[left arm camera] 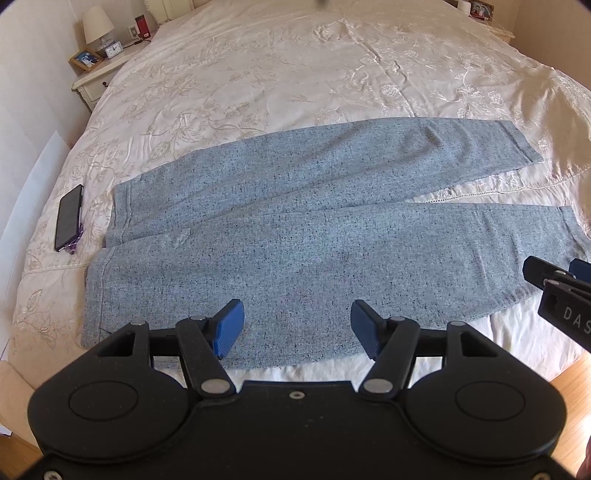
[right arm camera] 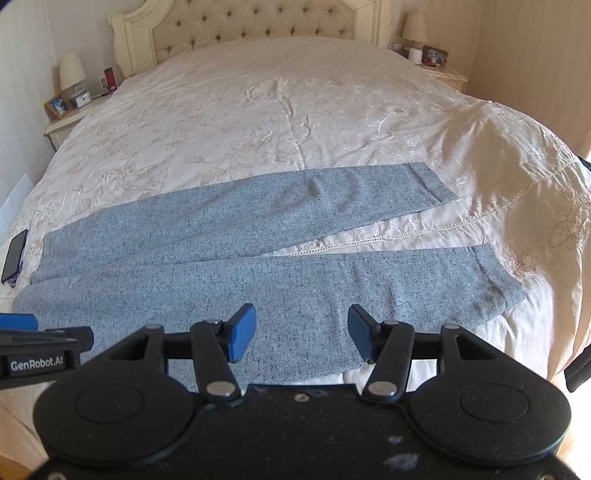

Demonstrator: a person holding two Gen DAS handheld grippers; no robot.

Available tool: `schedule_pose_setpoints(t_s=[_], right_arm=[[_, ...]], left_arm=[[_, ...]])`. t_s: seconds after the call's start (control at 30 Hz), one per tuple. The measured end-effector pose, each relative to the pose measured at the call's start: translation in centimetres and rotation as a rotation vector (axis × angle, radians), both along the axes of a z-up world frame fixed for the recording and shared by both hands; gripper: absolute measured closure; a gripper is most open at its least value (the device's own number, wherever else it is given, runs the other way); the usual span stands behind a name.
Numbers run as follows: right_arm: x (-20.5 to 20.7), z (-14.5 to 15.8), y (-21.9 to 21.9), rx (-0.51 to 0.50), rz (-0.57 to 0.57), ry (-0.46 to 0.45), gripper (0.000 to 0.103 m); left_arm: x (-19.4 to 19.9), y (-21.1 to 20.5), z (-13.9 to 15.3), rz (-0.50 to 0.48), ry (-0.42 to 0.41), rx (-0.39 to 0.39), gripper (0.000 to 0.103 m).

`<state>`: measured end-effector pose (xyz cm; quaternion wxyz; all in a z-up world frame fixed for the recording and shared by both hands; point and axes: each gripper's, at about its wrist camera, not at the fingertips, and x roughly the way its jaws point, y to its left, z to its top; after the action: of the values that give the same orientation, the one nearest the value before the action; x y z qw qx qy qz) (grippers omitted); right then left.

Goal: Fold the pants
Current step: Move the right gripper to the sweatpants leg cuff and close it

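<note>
Grey-blue speckled pants lie flat across the bed, waistband to the left, both legs spread apart to the right; they also show in the right wrist view. My left gripper is open and empty, hovering over the near leg by its lower edge. My right gripper is open and empty over the near leg, further right. The right gripper shows at the left wrist view's right edge. The left gripper shows at the right wrist view's left edge.
A cream embroidered bedspread covers the bed. A dark phone lies left of the waistband. Nightstands with lamps, a clock and photo frames stand at both sides of the headboard. Wooden floor shows at the near right.
</note>
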<state>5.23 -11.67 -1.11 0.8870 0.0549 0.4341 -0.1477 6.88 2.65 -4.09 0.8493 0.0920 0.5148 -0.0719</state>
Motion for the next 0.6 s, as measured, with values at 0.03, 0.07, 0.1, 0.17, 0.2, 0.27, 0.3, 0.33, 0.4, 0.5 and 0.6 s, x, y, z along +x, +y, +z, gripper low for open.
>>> schedule_pose_setpoints(t_s=[0.03, 0.07, 0.1, 0.17, 0.2, 0.27, 0.3, 0.33, 0.4, 0.5, 0.6], right_arm=[[-0.1, -0.5, -0.6, 0.005, -0.02, 0.003, 0.045], [-0.3, -1.0, -1.2, 0.006, -0.04, 0.005, 0.045], [-0.4, -1.5, -1.9, 0.006, -0.058, 0.006, 0.045], [-0.8, -2.7, -3.7, 0.011, -0.098, 0.034, 0.045], [-0.9, -3.4, -4.8, 0.025, -0.121, 0.056, 0.045], [-1.3, -4.6, -7.6, 0.058, -0.186, 0.082, 0.045], [-1.4, -5.1, -9.1, 0.065, -0.217, 0.099, 0.045], [-1.5, -5.5, -10.6, 0.066, -0.243, 0.115, 0.045], [-1.5, -6.4, -13.8, 0.058, -0.273, 0.127, 0.045], [-1.3, -7.6, -19.1, 0.072, -0.32, 0.121, 0.047], [-0.7, -8.9, -24.2, 0.086, -0.398, 0.112, 0.046]], left_arm=[[0.1, -0.3, -0.3, -0.019, 0.001, 0.0, 0.036], [0.1, -0.6, -0.7, -0.034, 0.003, 0.001, 0.036], [0.1, -1.0, -1.1, -0.046, 0.01, 0.001, 0.036], [0.2, -1.7, -1.8, -0.066, 0.023, 0.002, 0.036], [0.1, -2.1, -2.2, -0.074, 0.031, 0.005, 0.036], [0.1, -2.9, -2.8, -0.085, 0.046, 0.004, 0.036], [0.1, -3.3, -3.1, -0.086, 0.048, 0.001, 0.036], [0.2, -3.6, -3.3, -0.081, 0.052, 0.0, 0.036], [0.3, -4.5, -3.8, -0.066, 0.061, 0.001, 0.036], [0.6, -6.1, -4.2, -0.046, 0.07, 0.007, 0.036], [0.6, -7.9, -4.5, -0.01, 0.069, 0.012, 0.036]])
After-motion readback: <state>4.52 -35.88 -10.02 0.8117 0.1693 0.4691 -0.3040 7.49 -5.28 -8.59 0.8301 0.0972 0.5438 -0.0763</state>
